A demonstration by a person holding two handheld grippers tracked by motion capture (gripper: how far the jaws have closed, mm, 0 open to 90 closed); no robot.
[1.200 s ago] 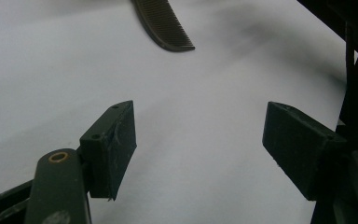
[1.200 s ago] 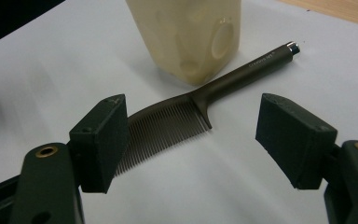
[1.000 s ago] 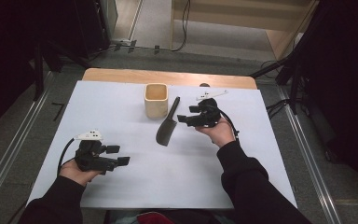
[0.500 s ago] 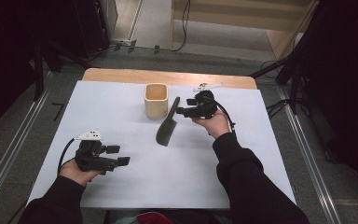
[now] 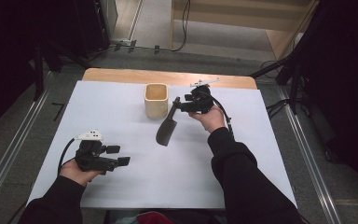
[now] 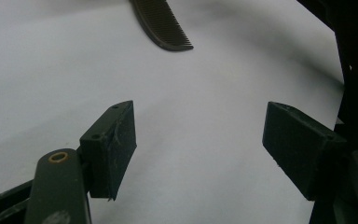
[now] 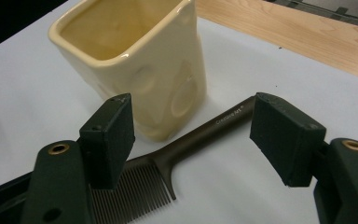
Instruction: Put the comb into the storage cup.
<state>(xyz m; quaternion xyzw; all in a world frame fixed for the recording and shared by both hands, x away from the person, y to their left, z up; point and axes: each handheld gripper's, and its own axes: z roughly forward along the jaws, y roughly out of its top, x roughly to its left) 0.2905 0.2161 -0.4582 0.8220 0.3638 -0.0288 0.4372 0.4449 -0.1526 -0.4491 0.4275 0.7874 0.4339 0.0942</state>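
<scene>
A dark brown comb (image 5: 167, 127) lies flat on the white table cover, its handle pointing toward a cream square cup (image 5: 156, 100). In the right gripper view the comb's handle (image 7: 214, 123) runs between the jaws beside the cup (image 7: 135, 60). My right gripper (image 5: 177, 104) is open and hovers over that handle, and its pads (image 7: 284, 135) do not touch it. My left gripper (image 5: 119, 156) rests low at the near left, open with nothing in it. Far ahead of the left gripper (image 6: 200, 144) lies the comb's toothed end (image 6: 164, 27).
The white cover (image 5: 116, 107) spans most of the table, with a strip of bare wood (image 5: 121, 74) along the far edge. Metal rails and cables run along the floor on both sides.
The right gripper has moved forward and left, closing in on the comb's handle next to the cup. The left gripper and the comb have stayed put.
</scene>
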